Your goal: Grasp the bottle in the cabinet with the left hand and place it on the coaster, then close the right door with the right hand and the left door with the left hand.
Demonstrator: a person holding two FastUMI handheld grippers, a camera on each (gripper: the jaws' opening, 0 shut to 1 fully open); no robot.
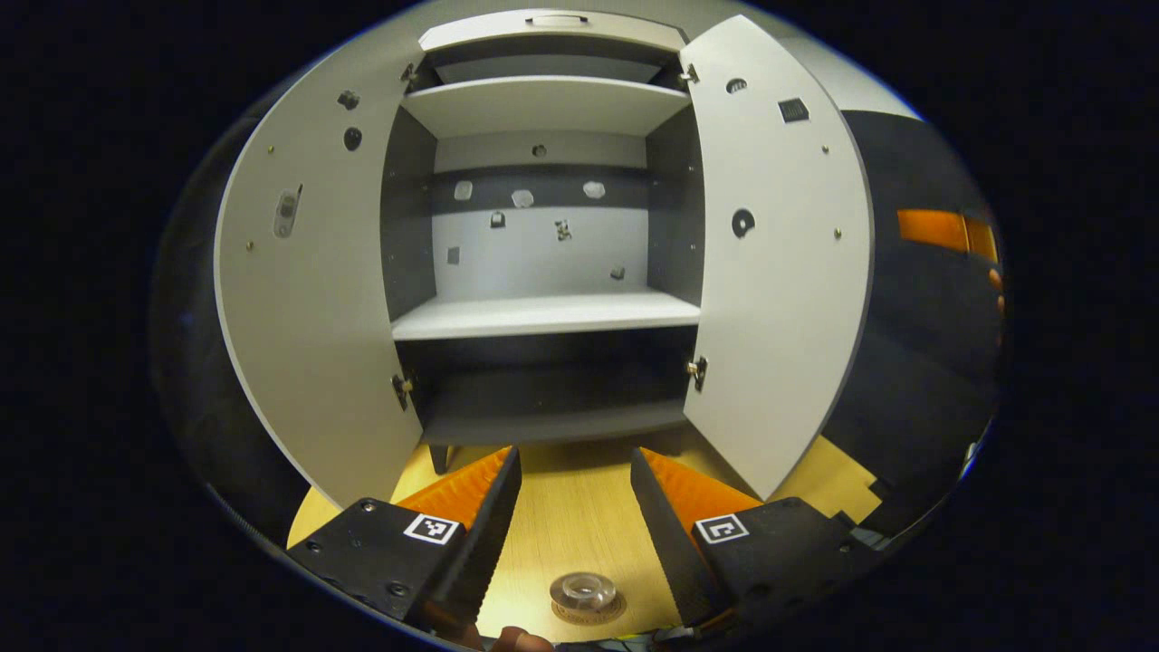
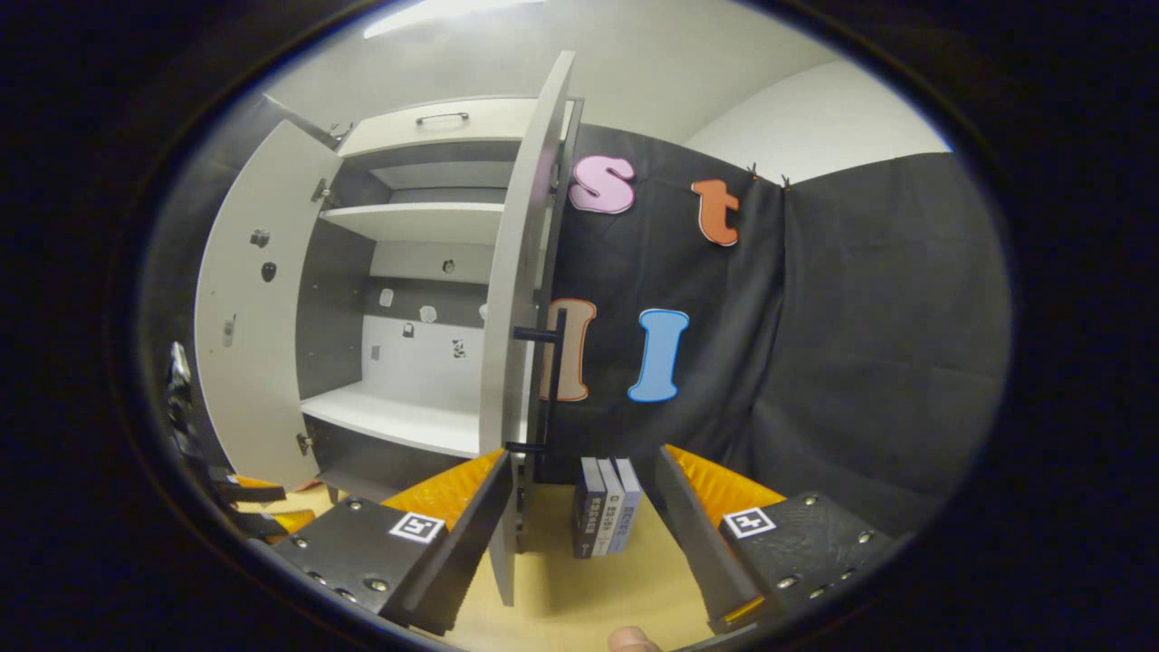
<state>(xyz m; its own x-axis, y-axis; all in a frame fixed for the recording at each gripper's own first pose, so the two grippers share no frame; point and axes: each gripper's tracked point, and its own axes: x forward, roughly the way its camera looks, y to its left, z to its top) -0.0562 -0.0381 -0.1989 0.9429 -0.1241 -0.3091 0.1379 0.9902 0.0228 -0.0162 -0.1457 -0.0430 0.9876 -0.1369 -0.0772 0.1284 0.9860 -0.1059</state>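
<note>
While the bottle [image 1: 584,590] stands on the coaster [image 1: 589,612], both my claws [image 1: 575,507] [image 2: 584,534] gape empty; 2 doors [image 1: 779,272] [image 1: 308,299] remain open.

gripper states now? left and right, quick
Left claw: open, empty, over the clear round bottle top.
Right claw: open, empty, at the grey right cabinet door.
</note>
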